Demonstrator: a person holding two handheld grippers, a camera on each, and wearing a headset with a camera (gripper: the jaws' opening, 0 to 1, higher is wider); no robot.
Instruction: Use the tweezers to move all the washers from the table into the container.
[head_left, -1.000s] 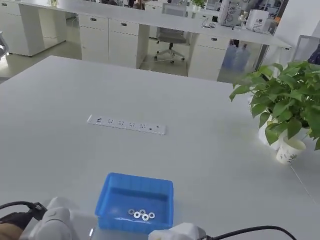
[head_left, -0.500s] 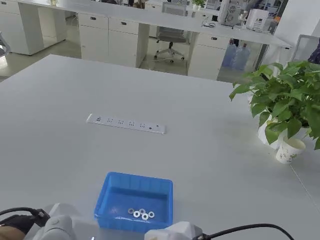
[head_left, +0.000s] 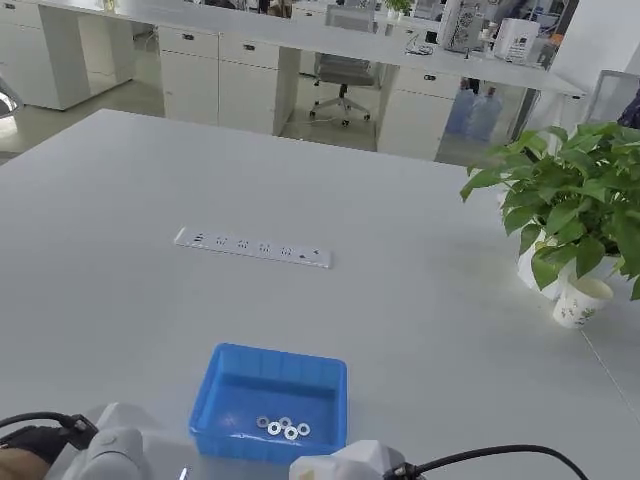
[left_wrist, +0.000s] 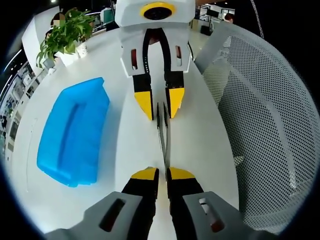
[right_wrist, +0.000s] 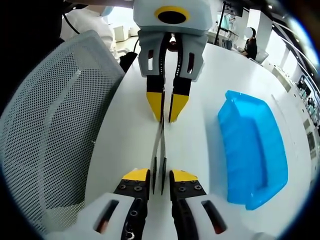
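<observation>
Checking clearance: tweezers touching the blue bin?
Apart. In the left gripper view, a strip of bare table separates the tweezers from the blue bin.

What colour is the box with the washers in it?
The box is blue; head view shows it best.

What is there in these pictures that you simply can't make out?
- Washers in the blue container: too small in the head view to count surely; in both gripper views its wall hides them.
- Left gripper, right gripper and the tweezers between them: the head view's bottom edge cuts off the jaws and the tweezers.
- Table nearest the person: below the head view's edge.
</observation>
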